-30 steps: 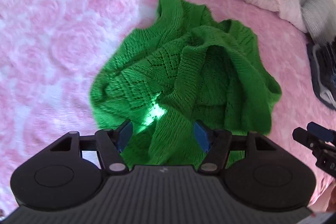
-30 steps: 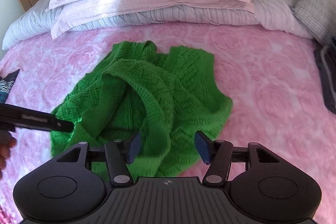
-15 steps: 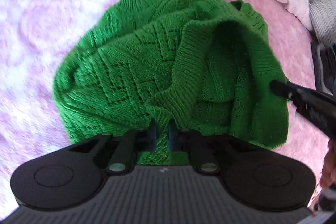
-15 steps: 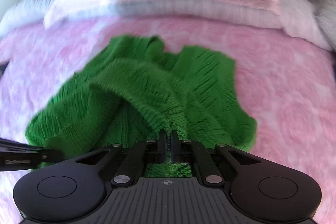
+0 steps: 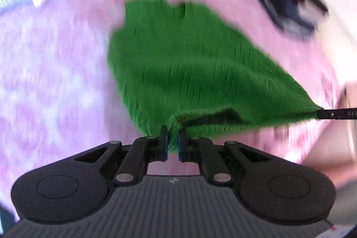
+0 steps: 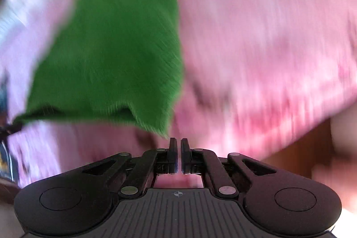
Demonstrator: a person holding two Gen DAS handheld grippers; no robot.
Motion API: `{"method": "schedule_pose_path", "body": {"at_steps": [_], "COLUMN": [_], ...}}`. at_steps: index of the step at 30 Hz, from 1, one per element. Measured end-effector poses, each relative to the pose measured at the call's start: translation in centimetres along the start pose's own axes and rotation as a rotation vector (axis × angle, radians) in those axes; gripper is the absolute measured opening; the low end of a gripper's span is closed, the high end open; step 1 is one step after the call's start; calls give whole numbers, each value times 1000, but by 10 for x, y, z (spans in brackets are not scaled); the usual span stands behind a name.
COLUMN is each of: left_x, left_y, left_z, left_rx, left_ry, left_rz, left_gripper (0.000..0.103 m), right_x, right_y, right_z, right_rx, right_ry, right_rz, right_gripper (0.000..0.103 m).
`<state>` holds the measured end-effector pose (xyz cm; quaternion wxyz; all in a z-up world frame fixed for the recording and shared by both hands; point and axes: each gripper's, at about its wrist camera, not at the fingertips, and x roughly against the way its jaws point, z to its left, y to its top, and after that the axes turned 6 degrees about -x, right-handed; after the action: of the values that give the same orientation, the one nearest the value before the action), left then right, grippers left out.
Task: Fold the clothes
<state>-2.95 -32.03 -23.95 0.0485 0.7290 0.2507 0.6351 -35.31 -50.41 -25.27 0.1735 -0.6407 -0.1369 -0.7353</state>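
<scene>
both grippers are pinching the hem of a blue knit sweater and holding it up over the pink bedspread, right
Not quite: the sweater is green, not blue, as the left wrist view shows plainly. The rest stands: the left gripper and right gripper pinch its hem, stretched above the pink bedspread.

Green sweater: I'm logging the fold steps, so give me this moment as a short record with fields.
garment: green knitted sweater, lifted and stretched over the pink bedspread
left gripper: shut on the sweater's near edge
right gripper: fingers together; in its own view no fabric shows between them, while the left wrist view shows the sweater's far corner pulled taut to its tip
hem: hangs open between the two grippers
image quality: both views motion-blurred
fold status: not yet folded
</scene>
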Motion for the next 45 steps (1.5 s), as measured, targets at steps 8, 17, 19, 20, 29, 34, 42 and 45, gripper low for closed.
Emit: {"method": "schedule_pose_path", "body": {"at_steps": [8, 17, 19, 20, 29, 34, 42, 45], "left_x": [-4, -48, -52, -55, -91, -107, -115, -120], "left_y": [-38, -23, -29, -34, -75, -82, -91, -95], "left_z": [41, 27, 12, 4, -58, -60, -60, -61], "left_rx": [58, -18, -108, -169, -595, -666, -721, -732], "left_ry": [73, 23, 19, 20, 152, 228, 254, 263], "left_rz": [122, 78, 94, 107, 94, 75, 63, 64], "left_gripper": [13, 28, 30, 31, 36, 35, 36, 23], "right_x": [0, -51, -59, -64, -125, -145, -154, -149], "right_y": [11, 3, -19, -33, -91, -104, -113, -108], "right_z": [-3, 63, 76, 83, 115, 114, 121, 118], "right_rx": [-39, 273, 425, 500, 975, 1076, 1146, 1114], "right_ry": [-44, -7, -56, -91, -294, -407, -393, -401], "right_rz": [-174, -201, -197, -208, -314, -402, -423, -451], "right_gripper": [44, 48, 48, 48, 48, 41, 39, 0]}}
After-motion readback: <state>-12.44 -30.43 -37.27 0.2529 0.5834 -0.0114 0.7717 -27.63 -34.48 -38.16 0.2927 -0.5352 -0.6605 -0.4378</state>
